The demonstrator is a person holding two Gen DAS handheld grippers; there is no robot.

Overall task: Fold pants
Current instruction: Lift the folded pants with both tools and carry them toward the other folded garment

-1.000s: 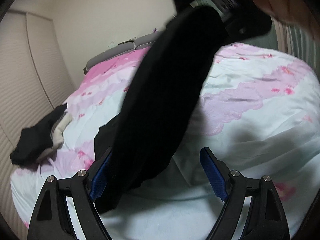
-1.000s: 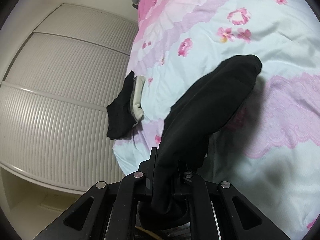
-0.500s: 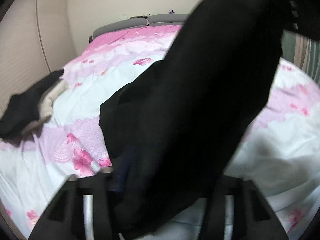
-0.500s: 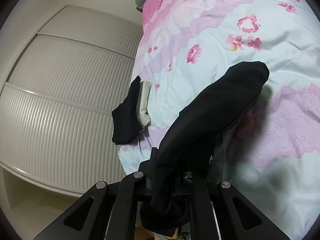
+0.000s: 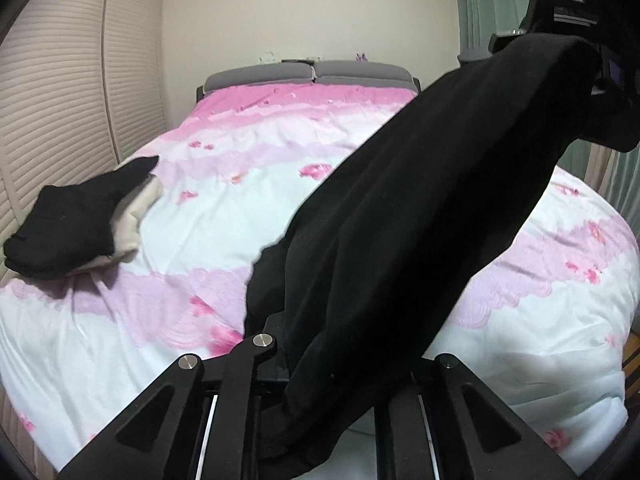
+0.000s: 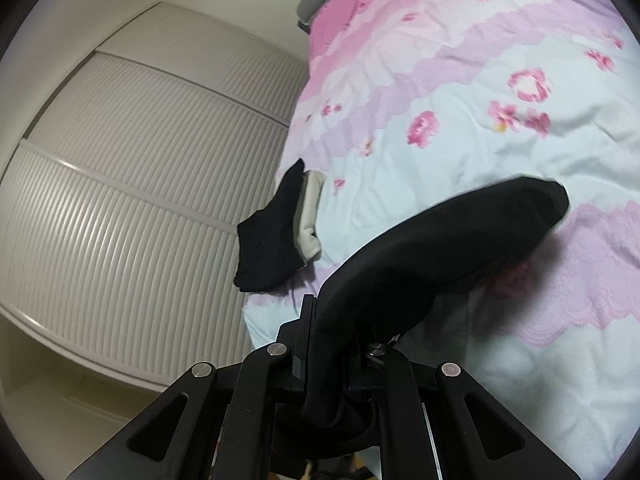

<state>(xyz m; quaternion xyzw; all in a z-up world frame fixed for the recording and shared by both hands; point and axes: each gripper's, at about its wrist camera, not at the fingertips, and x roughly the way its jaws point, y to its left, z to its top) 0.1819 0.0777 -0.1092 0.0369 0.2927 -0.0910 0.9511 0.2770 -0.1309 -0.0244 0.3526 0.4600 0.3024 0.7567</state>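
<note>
The left gripper, jaws just closed, and the right gripper each clench one end of the black pants, which hang in a sagging span above the floral bedspread. Soft and limp, the cloth probably handles best gripped at its edges, near a hem or the waistband

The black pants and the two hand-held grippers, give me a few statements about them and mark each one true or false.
1. Both hand-held grippers, left and right, are shut on the pants. True.
2. The pants lie flat on the bed. False: they hang lifted between the grippers.
3. Folded clothes sit near the bed's edge by the slatted doors. True.
4. The bedding is plain blue. False: it is white and pink with flowers.
</note>
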